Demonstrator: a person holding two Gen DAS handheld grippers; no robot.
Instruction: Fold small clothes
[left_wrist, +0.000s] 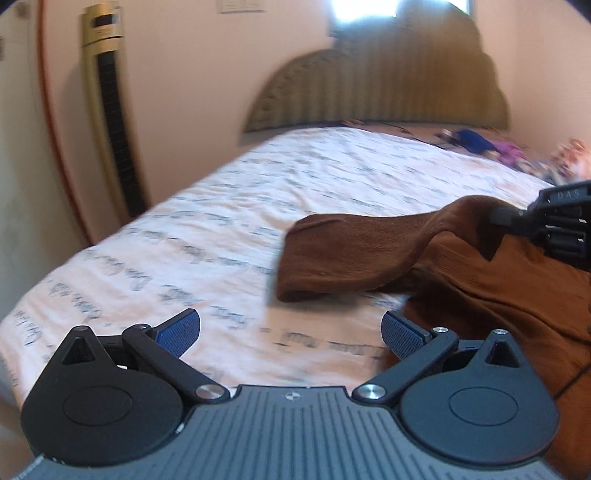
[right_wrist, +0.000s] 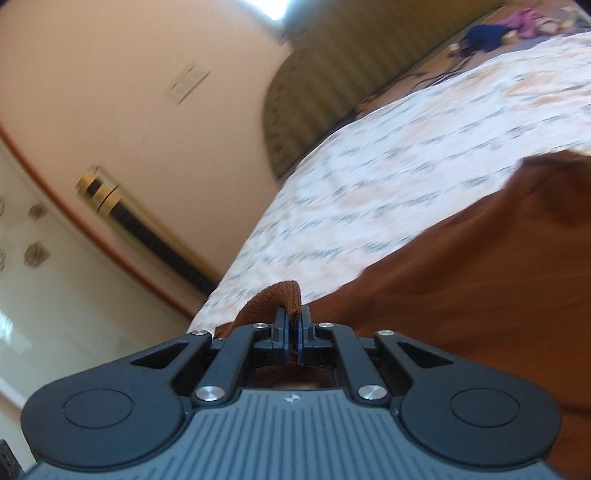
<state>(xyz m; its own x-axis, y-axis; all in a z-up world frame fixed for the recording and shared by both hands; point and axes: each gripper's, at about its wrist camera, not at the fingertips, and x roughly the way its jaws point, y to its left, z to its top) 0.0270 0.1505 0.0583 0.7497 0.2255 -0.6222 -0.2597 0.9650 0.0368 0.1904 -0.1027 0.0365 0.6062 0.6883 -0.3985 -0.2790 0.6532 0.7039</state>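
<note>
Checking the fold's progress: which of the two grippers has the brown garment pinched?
The right gripper: its jaws are shut on the brown garment at a ribbed edge. The left gripper is open, holding nothing.

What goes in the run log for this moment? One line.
right gripper: shut on brown knit garment | left gripper: open, empty | surface: white patterned bedsheet

Left gripper (left_wrist: 291, 334): jaws apart over the bedsheet (left_wrist: 184, 229), nothing between them. Garment (left_wrist: 369, 251) lies on the sheet ahead and right of these jaws; one part is lifted toward the right gripper (left_wrist: 498, 216), at far right. Right gripper (right_wrist: 293, 328): jaws pinched on the garment's edge (right_wrist: 284, 291); the rest of the cloth spreads right of them. Headboard (left_wrist: 380, 85) beyond the sheet. Tower unit (left_wrist: 110, 110), probably a fan, stands far left against the wall.
</note>
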